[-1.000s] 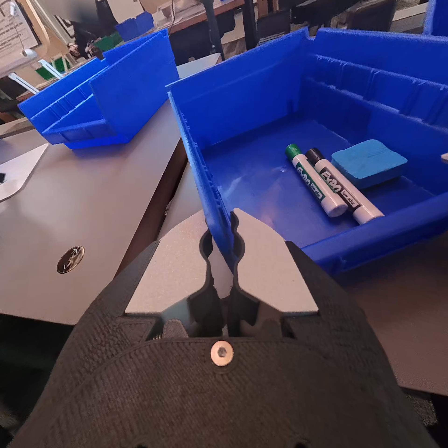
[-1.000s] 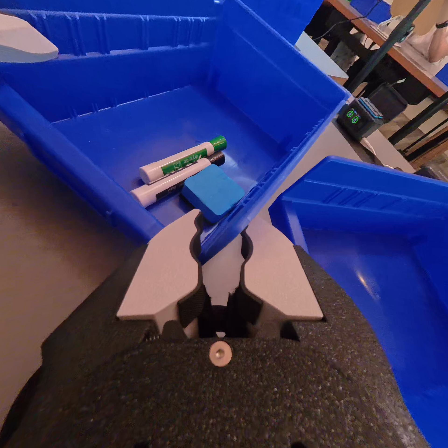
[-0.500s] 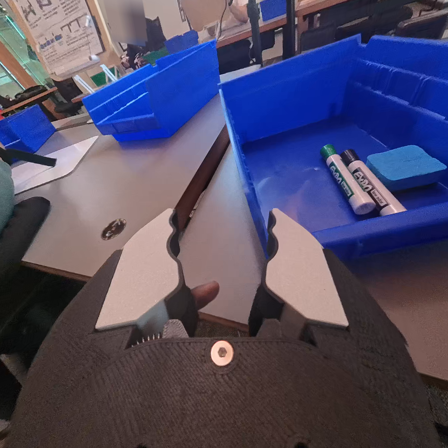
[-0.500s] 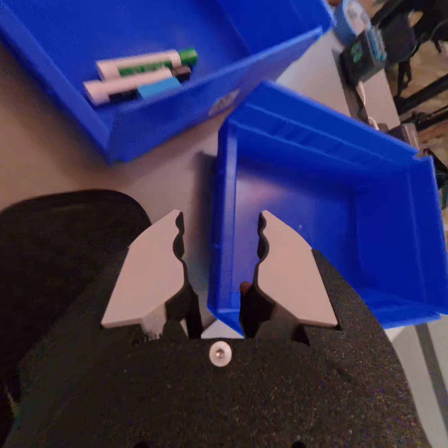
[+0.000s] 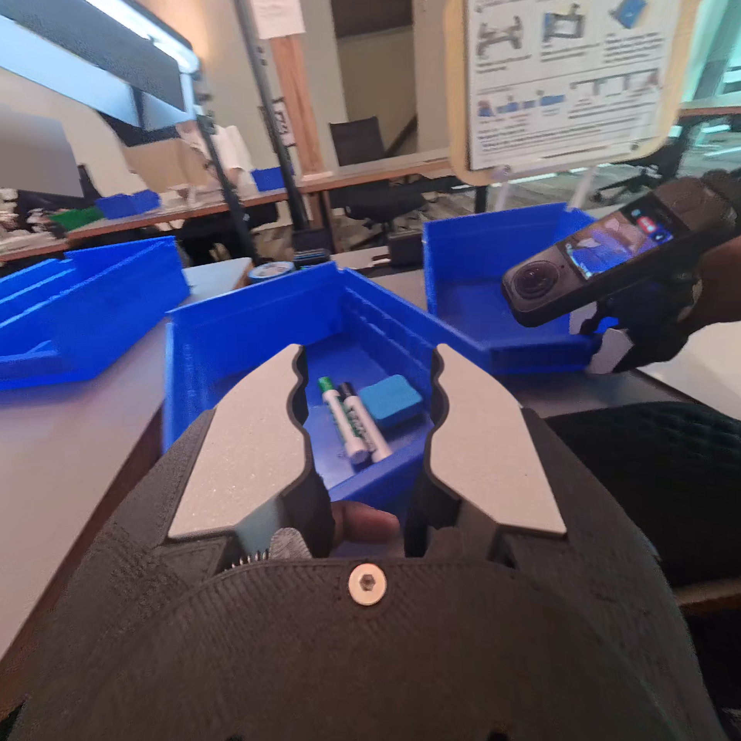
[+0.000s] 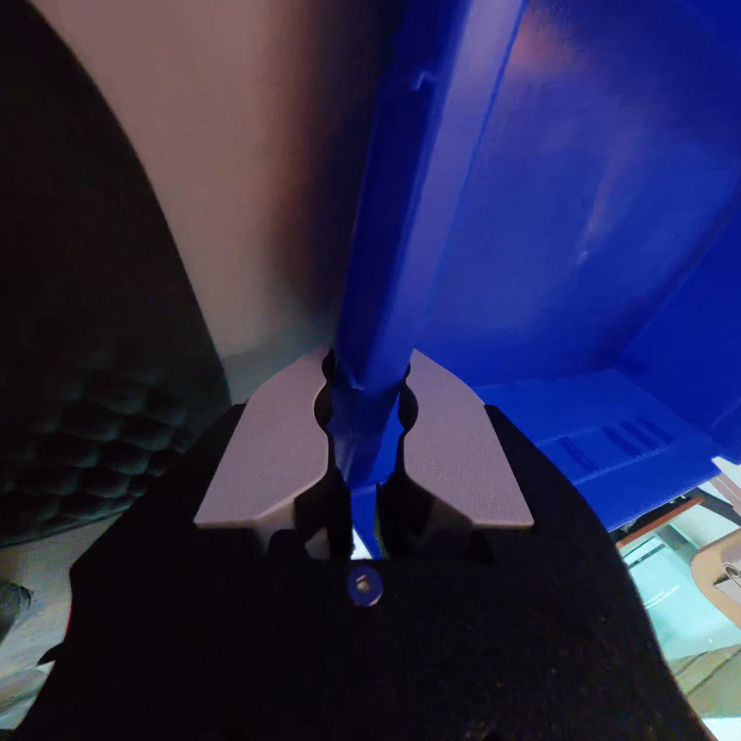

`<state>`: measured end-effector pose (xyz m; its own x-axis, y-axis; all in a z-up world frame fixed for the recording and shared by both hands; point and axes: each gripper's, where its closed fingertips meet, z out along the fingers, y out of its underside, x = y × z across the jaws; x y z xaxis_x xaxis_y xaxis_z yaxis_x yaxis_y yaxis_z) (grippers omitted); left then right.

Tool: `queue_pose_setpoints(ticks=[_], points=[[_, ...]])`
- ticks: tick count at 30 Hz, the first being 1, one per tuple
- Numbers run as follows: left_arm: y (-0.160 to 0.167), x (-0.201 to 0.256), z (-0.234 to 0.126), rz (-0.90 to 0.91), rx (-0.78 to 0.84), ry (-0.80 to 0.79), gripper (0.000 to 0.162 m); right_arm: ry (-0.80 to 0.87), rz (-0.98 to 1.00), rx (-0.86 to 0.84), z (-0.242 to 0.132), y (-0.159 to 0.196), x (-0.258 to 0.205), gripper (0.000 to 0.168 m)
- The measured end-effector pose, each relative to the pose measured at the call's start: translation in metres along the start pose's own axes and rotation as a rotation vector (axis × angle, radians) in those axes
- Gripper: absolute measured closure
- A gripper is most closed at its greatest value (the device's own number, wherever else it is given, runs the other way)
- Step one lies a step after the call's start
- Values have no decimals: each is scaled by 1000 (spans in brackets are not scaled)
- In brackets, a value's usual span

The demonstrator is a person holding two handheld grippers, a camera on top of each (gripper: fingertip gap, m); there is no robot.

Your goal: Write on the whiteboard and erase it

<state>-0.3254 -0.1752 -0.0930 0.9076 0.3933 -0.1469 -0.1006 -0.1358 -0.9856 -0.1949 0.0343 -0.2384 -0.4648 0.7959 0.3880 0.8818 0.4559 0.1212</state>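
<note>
Your left gripper [image 5: 367,361] hangs over the near edge of a grey table [image 5: 60,461], its two pale fingers [image 5: 248,433] spread wide apart with nothing between them. A fingertip of your own hand [image 5: 367,523] shows in the gap at their base.

Straight ahead, framed by those fingers, sits a blue bin [image 5: 248,341]. On its floor lie a green-capped marker [image 5: 341,417] and a black-capped marker [image 5: 363,421], side by side and touching, caps pointing away from you. Just to their right rests a blue eraser [image 5: 391,399], close against the black-capped marker.

A second blue bin [image 5: 473,288] stands behind and to the right of the first. Your right gripper [image 5: 605,353] reaches in from the right at that bin's near right corner, with its camera [image 5: 593,272] above it. From its own view, the right gripper [image 6: 367,363] is clamped on the second bin's thin wall [image 6: 365,401], which runs up between the fingers; the picture is dark and smeared, so little else is clear.

A third blue bin [image 5: 80,312] sits on the table to the left. A poster board [image 5: 561,80] stands in the background on the right, its print blurred. No whiteboard can be made out for certain.
</note>
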Motion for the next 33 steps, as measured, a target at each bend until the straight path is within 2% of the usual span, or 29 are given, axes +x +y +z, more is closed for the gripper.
queue_pose_setpoints(ticks=[3,4,6,8,10,12,13,15,17,19,20,22,24,26,29,30,32,33], points=[[-1,32,16,-4,-17,78,104,63,-83,31,-3,28,-6,140],[-5,43,23,-24,-10,103,103,103,-105,73,-7,35,-8,136],[-14,68,39,-94,9,160,103,185,-57,260,-26,39,-10,119],[-19,97,59,-157,-3,228,102,262,106,533,-58,39,-7,116],[-13,126,78,-159,-63,267,100,376,370,810,-94,54,11,115],[1,132,98,-73,-123,171,101,463,688,1038,-112,83,32,111],[7,127,107,-31,-141,99,101,452,813,1094,-109,96,37,105],[18,121,119,-11,-191,17,105,363,935,1047,-83,107,38,94],[23,114,124,57,-244,-58,122,299,937,959,-59,107,34,90],[22,109,127,111,-280,-106,139,268,945,964,-51,100,36,93],[24,107,130,119,-310,-121,141,256,954,977,-50,95,38,98],[33,105,136,154,-398,-133,134,235,944,951,-42,86,42,104],[39,108,142,166,-433,-133,120,254,878,889,-34,86,41,135],[45,111,144,172,-461,-136,112,310,868,845,-33,96,42,142],[68,128,144,191,-591,-64,82,308,856,821,-33,108,41,146],[75,131,145,208,-622,-53,80,293,864,829,-34,109,41,146],[77,122,145,317,-613,-109,119,294,854,835,-36,110,42,147],[72,129,146,260,-578,-61,131,325,845,810,-35,113,44,148]])
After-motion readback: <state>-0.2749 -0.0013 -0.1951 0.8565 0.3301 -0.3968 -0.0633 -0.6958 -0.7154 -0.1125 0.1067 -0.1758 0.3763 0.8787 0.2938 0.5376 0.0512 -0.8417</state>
